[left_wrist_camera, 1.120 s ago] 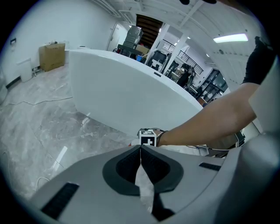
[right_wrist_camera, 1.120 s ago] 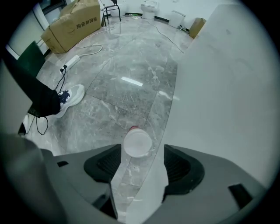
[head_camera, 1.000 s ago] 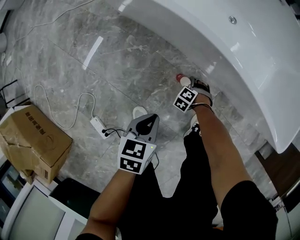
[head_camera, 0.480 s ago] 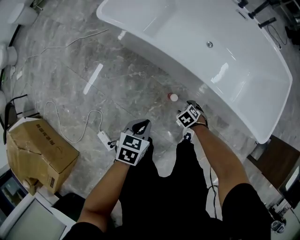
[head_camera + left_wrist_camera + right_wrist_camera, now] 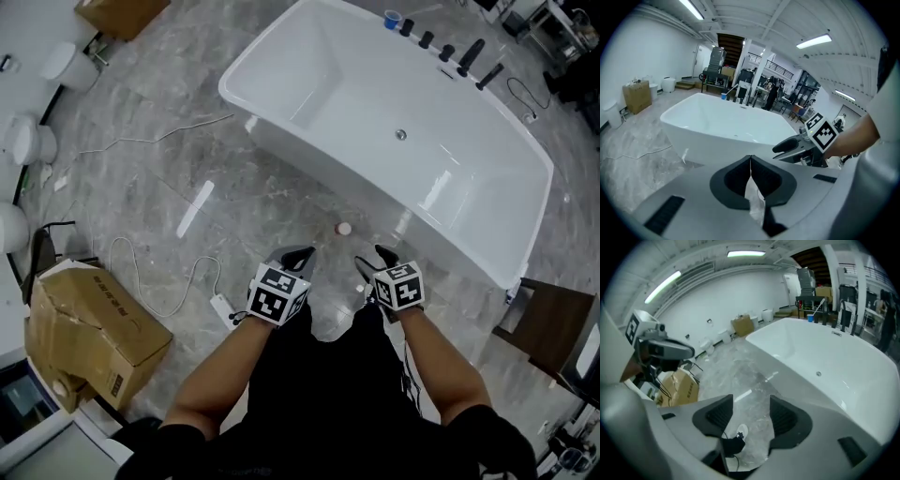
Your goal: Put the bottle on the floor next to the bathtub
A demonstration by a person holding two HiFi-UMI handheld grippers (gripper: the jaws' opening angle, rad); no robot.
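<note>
A small bottle with a pale cap (image 5: 344,228) stands alone on the grey marble floor, just in front of the white bathtub's outer wall (image 5: 309,173). Both grippers hover nearer me than the bottle, well apart from it. My left gripper (image 5: 298,255) is shut, its jaws meeting with nothing between them (image 5: 750,161). My right gripper (image 5: 377,257) is open and empty; between its jaws (image 5: 751,406) only floor and a shoe show. The bathtub (image 5: 726,133) fills the left gripper view, and its rim (image 5: 825,366) runs across the right gripper view.
A torn cardboard box (image 5: 89,323) sits at the left, with a power strip and white cable (image 5: 222,307) beside it. Black taps (image 5: 450,52) line the tub's far edge. A brown wooden stand (image 5: 548,328) is at the right. White fixtures (image 5: 23,141) stand along the left edge.
The right gripper has come away from the bottle, which stays on the floor by the tub. Both grippers have drawn back toward my body and the view has lifted higher.
</note>
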